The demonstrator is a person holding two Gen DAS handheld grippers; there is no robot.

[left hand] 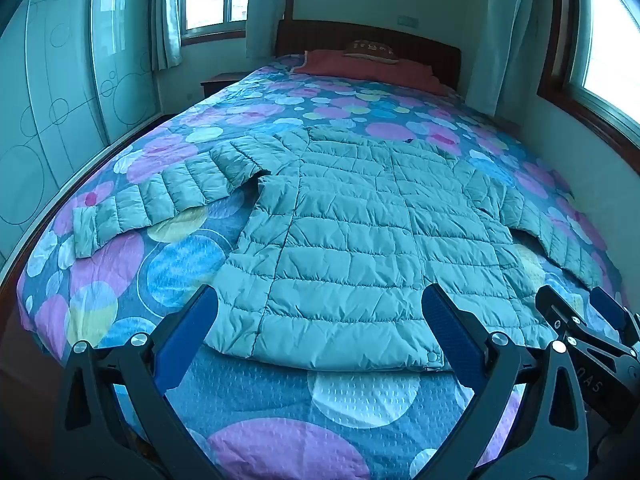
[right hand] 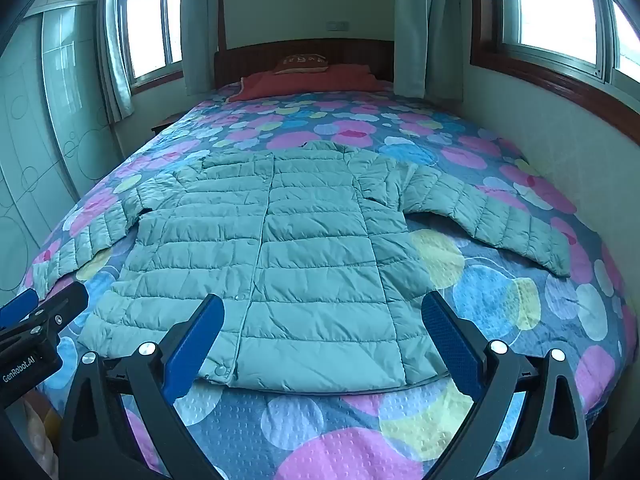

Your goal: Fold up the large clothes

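A pale green quilted puffer jacket (left hand: 360, 232) lies flat, front up, on the bed, sleeves spread to both sides, hem nearest me. It also shows in the right wrist view (right hand: 288, 248). My left gripper (left hand: 320, 320) is open and empty, hovering over the hem's left part. My right gripper (right hand: 322, 328) is open and empty, over the hem's right part. The right gripper shows at the right edge of the left wrist view (left hand: 580, 312). The left gripper shows at the left edge of the right wrist view (right hand: 44, 308).
The bed has a blue quilt (left hand: 248, 408) with pink, yellow and blue circles. A red pillow (right hand: 304, 80) and headboard (right hand: 304, 54) are at the far end. A wall with a window sill (right hand: 560, 80) runs along the right; a wardrobe (left hand: 60, 92) stands left.
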